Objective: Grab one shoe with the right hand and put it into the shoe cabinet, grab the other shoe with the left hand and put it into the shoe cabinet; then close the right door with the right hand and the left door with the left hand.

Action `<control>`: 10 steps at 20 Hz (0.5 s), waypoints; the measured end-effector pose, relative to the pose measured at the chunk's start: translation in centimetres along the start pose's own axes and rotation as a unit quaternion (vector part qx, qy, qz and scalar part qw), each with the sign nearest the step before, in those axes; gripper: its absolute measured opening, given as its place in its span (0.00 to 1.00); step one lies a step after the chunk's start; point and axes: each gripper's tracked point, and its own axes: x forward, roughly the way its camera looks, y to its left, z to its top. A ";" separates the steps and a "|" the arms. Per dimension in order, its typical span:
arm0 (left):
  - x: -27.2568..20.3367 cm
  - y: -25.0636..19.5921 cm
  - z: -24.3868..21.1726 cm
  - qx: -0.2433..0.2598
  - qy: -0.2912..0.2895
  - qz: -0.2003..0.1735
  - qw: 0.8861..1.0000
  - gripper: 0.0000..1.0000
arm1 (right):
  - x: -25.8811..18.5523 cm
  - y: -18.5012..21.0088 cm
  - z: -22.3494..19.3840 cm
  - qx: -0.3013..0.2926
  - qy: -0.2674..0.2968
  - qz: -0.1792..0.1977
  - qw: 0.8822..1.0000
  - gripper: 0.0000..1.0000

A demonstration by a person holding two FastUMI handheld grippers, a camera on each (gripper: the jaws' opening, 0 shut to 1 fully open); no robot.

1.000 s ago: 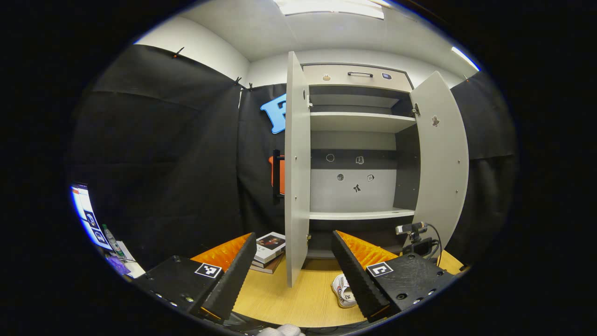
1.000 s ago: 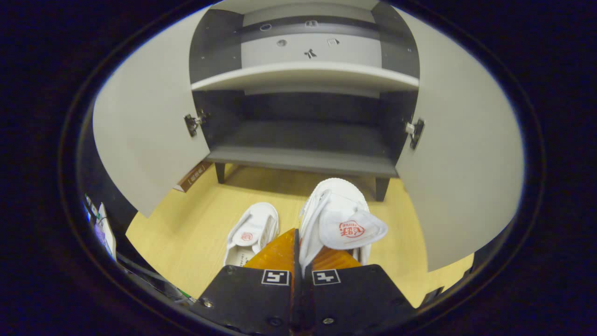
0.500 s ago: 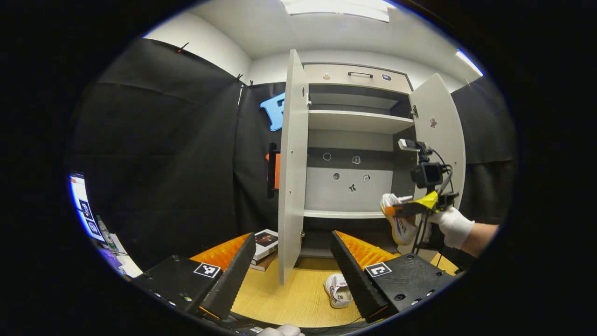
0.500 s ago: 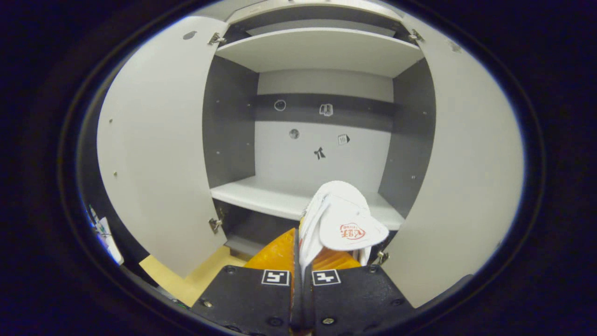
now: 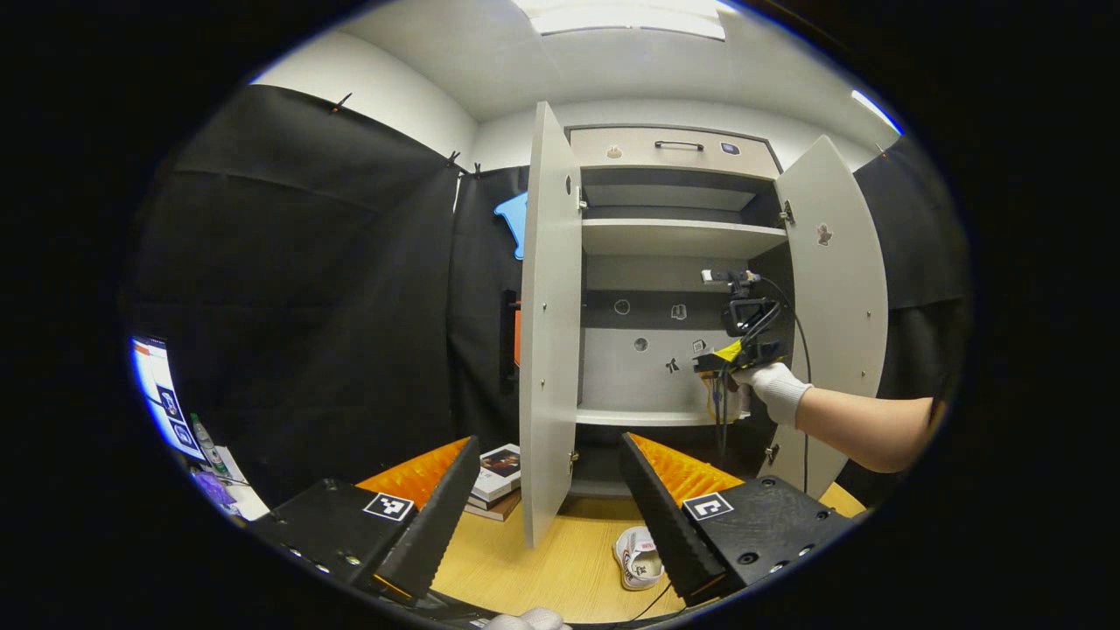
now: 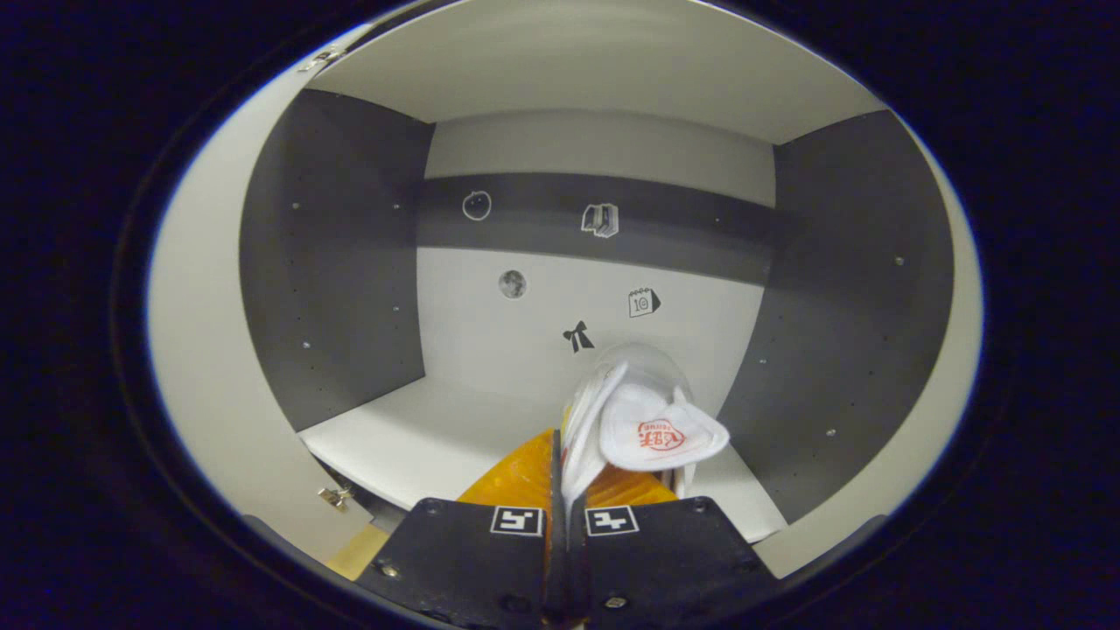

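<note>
Black cloth is lining the booth w/ a wooden floor in front of the shoe cabinet, both doors standing open. Left door is showing edge-on in the left gripper view, right door is swung wide.

Right gripper is pinching a white shoe by the side wall, fingers nearly meeting on the thin fabric, toe pointing fwd into the middle compartment. Shoe is hanging over the white shelf, toward its right side; can't tell whether it's touching the shelf yet. Small stickers are dotting the cabinet's back panel.

From the left gripper view, a gloved hand is holding that right gripper inside the cabinet opening, at the middle shelf level, close to the right door.

Left gripper is hovering low in front of the cabinet, fingers spread wide apart, holding nothing. Other shoe is lying on the floor just beside the left gripper's right finger, in front of the cabinet base. Some books are stacked on the floor behind the left door.
</note>
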 end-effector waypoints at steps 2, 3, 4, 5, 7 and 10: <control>0.1 -0.2 0.0 0.000 0.003 0.007 1.000 0.96 | 2.8 0.0 -0.5 -0.008 0.022 -0.005 1.000 0.05; 0.2 -0.1 -0.1 -0.001 0.004 0.011 1.000 0.96 | 4.2 0.1 -1.1 -0.015 0.036 -0.004 0.999 0.05; 0.2 0.0 -0.2 -0.002 0.006 0.015 1.000 0.96 | 5.2 0.2 -1.4 -0.025 0.049 -0.005 0.998 0.05; 0.2 0.1 -0.3 -0.003 0.008 0.017 1.000 0.96 | 6.2 0.2 -1.9 -0.030 0.063 -0.004 0.998 0.05; 0.2 0.2 -0.3 -0.003 0.008 0.025 1.000 0.96 | 7.1 0.5 -3.0 -0.026 0.098 -0.002 0.995 0.05; 0.3 0.4 -0.3 -0.002 0.008 0.031 0.999 0.96 | 8.2 0.6 -4.8 -0.018 0.152 -0.008 0.988 0.06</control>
